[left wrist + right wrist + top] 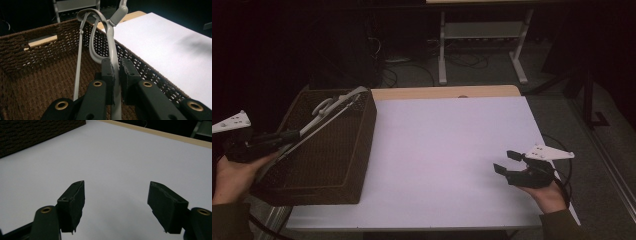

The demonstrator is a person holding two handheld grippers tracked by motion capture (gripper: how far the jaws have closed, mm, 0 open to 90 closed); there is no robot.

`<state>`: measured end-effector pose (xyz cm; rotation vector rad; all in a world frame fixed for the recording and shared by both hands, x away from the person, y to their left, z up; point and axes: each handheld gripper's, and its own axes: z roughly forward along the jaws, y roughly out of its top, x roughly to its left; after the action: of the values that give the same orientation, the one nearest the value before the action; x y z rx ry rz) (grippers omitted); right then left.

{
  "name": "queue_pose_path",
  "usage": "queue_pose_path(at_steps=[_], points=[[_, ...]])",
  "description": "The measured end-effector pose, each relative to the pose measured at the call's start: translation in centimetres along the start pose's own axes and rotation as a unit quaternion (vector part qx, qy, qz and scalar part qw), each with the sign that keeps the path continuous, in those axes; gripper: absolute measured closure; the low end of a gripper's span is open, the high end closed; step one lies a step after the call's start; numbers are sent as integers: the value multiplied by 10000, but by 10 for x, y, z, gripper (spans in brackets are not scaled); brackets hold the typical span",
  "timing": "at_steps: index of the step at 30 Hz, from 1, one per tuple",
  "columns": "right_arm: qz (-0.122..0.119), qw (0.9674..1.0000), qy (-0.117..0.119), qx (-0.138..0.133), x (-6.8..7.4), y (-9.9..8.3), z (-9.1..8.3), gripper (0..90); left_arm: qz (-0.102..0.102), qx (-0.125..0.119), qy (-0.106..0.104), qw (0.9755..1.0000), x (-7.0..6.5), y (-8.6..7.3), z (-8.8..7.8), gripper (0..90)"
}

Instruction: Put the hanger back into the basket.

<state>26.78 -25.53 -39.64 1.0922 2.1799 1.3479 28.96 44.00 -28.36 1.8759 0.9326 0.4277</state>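
the left gripper (114, 75) is clamping its fingers (107, 75) tight on the thin arm of a light grey plastic clothes hanger (111, 50), holding it over the open dark brown woven wicker basket (362, 145) at the left side of the white tabletop (447, 150). in the high view the hanger (329, 112) is slanting from the left gripper (292, 135) up toward the basket's far right corner, with its hook end poking past the rim.

judging by this, the step in hand looks like lowering the hanger into the basket. to do it well, the person should be tipping the far end down so the hook is clearing the far wall, keeping the thin bar from catching in the weave, and letting go only once the hanger is resting on the basket floor.

the right gripper (507, 167) is waiting at the near right of the tabletop, its fingers (72, 202) standing well apart with nothing between them.

no brand, label or readable writing is showing anywhere.
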Motion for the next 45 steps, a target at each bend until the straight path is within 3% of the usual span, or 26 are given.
queue_pose_path(at_steps=[9,11,12,13,21,23,30,34,45], points=[[-11,10000,-14,5,1,0,0,295,-139,286,29,9995,10,-12,10,824],[-14,10000,-18,1,0,1,0,295,-41,246,145,9996,11,-14,11,807],[-14,10000,-14,-3,0,0,0,295,-105,43,162,9998,12,-14,9,713],[-14,10000,-14,-3,0,0,0,295,-105,43,162,9998,12,-14,9,677],[-20,10000,-18,-25,0,1,-1,292,-58,-109,76,9999,5,-4,12,533],[-39,10000,-16,-40,0,2,-2,287,-33,-138,25,9999,0,-1,15,466],[-71,9999,32,-153,3,8,-2,220,-42,-389,-213,9990,-20,10,32,353],[-114,9990,51,-435,7,18,-4,136,-10,-525,-417,9978,-36,17,44,261],[-236,9963,129,-813,14,36,-7,52,20,-913,-723,9932,-77,31,69,163]])
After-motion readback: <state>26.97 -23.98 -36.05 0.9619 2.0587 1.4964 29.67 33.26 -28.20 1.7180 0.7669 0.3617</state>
